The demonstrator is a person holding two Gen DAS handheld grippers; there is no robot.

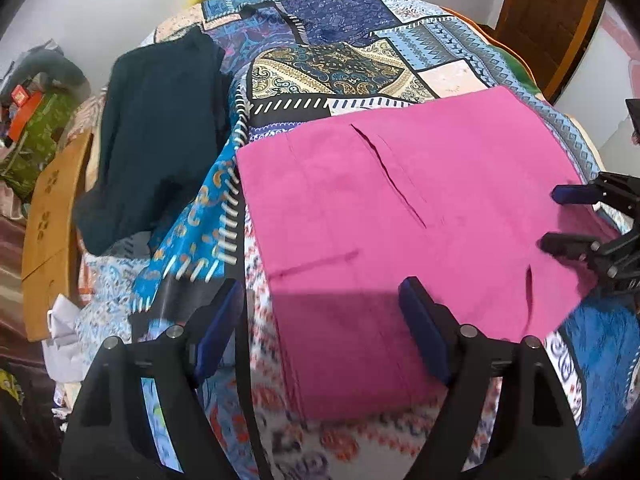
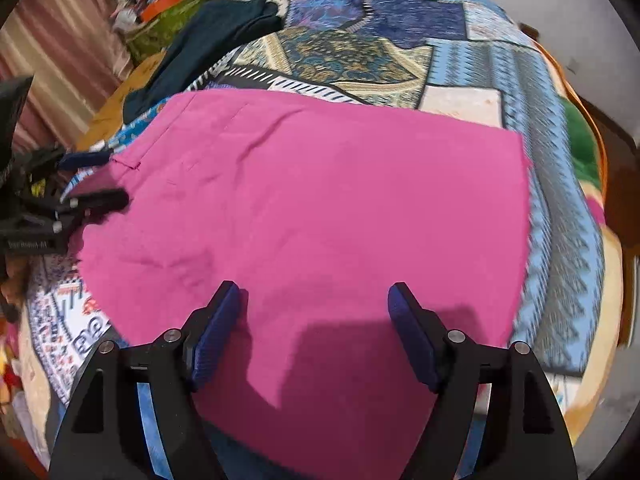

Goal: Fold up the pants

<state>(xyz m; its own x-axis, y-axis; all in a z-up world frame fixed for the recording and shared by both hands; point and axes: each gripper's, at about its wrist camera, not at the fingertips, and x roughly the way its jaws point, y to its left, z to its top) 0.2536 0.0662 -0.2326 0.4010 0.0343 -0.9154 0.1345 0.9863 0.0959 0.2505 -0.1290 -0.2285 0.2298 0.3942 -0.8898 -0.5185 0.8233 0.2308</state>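
Observation:
Pink pants point(image 1: 400, 208) lie folded flat as a rectangle on the patterned bedspread point(image 1: 340, 60); they fill the middle of the right wrist view point(image 2: 320, 208). My left gripper point(image 1: 320, 300) is open and empty, hovering above the pants' near left corner. My right gripper point(image 2: 314, 300) is open and empty above the pants' near edge. The right gripper also shows in the left wrist view point(image 1: 560, 220) at the pants' right edge, jaws apart. The left gripper shows in the right wrist view point(image 2: 104, 178) at the pants' left edge.
A dark navy garment point(image 1: 156, 140) lies on the bed left of the pants, also in the right wrist view point(image 2: 208, 40). A wooden bed frame point(image 1: 48, 232) and clutter point(image 1: 28, 120) are at the left. A brown door point(image 1: 552, 12) is at the far right.

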